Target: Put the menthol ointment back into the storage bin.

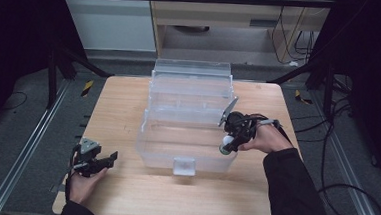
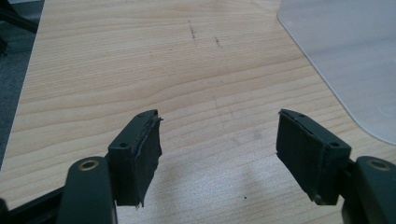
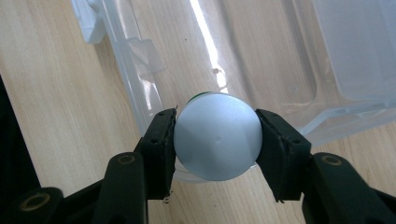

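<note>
A white round-topped object (image 3: pixel 217 141) with a sliver of green behind it sits clamped between the jaws of the right gripper (image 3: pixel 217 144), right over the near right rim of the clear plastic box (image 1: pixel 188 112). Most of its body is hidden behind its own white face, so what it is stays hard to tell. No writing readable anywhere. The box stands open at the middle of the wooden table (image 1: pixel 123 108), lid tilted up at the back. Over at the near left, the left gripper (image 2: pixel 217 140) hovers above bare wood, jaws wide apart, holding nothing.
</note>
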`<state>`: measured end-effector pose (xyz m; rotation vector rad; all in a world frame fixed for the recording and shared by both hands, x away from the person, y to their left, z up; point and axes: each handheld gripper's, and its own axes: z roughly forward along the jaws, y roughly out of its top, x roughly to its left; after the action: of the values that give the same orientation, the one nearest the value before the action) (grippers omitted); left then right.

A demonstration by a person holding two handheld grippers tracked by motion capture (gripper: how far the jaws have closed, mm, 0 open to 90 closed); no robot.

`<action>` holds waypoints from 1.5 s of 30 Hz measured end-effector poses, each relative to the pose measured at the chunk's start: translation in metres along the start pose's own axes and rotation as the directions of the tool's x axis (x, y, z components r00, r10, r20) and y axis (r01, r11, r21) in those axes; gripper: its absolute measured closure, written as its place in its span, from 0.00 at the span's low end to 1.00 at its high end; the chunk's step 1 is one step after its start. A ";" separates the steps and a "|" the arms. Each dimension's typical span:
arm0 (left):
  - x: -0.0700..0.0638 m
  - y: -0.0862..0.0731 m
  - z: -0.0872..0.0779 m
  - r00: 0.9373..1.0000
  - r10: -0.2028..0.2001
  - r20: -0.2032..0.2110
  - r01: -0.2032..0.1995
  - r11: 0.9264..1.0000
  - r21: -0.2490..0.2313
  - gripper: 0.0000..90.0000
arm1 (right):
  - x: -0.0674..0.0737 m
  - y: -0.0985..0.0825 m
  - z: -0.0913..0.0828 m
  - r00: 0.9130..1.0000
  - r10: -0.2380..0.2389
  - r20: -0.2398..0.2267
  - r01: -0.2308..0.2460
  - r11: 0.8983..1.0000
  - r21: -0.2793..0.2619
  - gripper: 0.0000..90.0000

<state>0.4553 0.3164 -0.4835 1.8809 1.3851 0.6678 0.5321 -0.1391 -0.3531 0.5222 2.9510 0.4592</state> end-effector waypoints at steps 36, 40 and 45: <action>0.000 0.000 0.000 1.000 -0.002 -0.002 0.002 1.000 -0.002 0.34 | -0.002 -0.012 0.033 0.999 0.003 -0.032 -0.002 1.000 0.031 0.56; 0.000 0.000 0.000 1.000 -0.002 -0.002 0.002 1.000 -0.002 0.34 | -0.002 -0.011 0.035 0.999 -0.003 -0.032 0.004 0.999 0.033 0.56; 0.000 0.000 0.000 1.000 -0.003 -0.002 0.003 1.000 -0.002 0.34 | -0.002 -0.012 0.038 0.999 0.001 -0.036 0.000 0.999 0.033 0.56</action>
<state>0.4555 0.3167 -0.4836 1.8768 1.3874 0.6696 0.5365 -0.1397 -0.3930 0.5235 2.9976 0.4248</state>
